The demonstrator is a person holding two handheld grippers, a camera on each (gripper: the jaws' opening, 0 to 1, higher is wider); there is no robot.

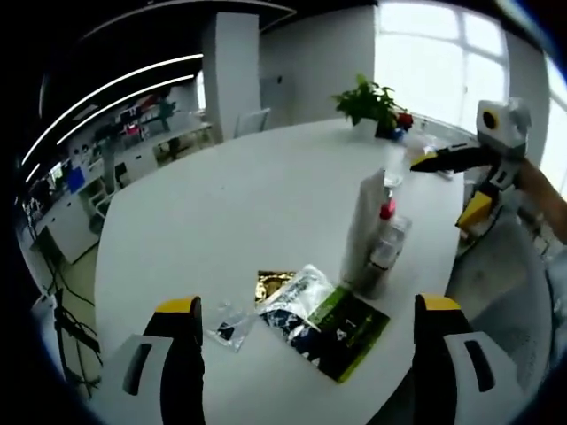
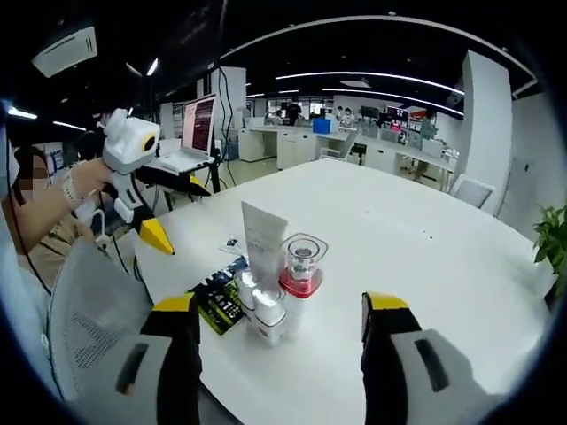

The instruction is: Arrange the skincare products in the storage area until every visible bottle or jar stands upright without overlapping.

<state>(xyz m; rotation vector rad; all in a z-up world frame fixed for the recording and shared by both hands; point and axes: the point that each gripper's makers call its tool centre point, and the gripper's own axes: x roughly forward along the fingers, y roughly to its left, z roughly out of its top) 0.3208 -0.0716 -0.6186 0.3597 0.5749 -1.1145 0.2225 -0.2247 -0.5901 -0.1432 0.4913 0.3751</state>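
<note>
On the white round table (image 1: 230, 212) a tall white tube (image 1: 365, 221) stands upright, tight against a clear bottle with a red collar (image 1: 386, 232). In the right gripper view the tube (image 2: 263, 235), the red-collared bottle (image 2: 302, 266) and a small white-capped bottle (image 2: 268, 314) stand clustered together. Flat beside them lie a green and black packet (image 1: 341, 328), a white and black packet (image 1: 297, 301), a gold sachet (image 1: 273, 283) and a small clear sachet (image 1: 229, 329). My left gripper (image 1: 307, 304) is open just short of the packets. My right gripper (image 2: 282, 303) is open near the bottles.
A potted plant (image 1: 368, 102) stands at the table's far edge. A grey mesh chair (image 2: 89, 310) sits at the near edge beside a person's hand (image 2: 84, 181). A laptop (image 2: 195, 128) is on a desk behind. The right gripper (image 1: 447, 188) hovers beyond the tube.
</note>
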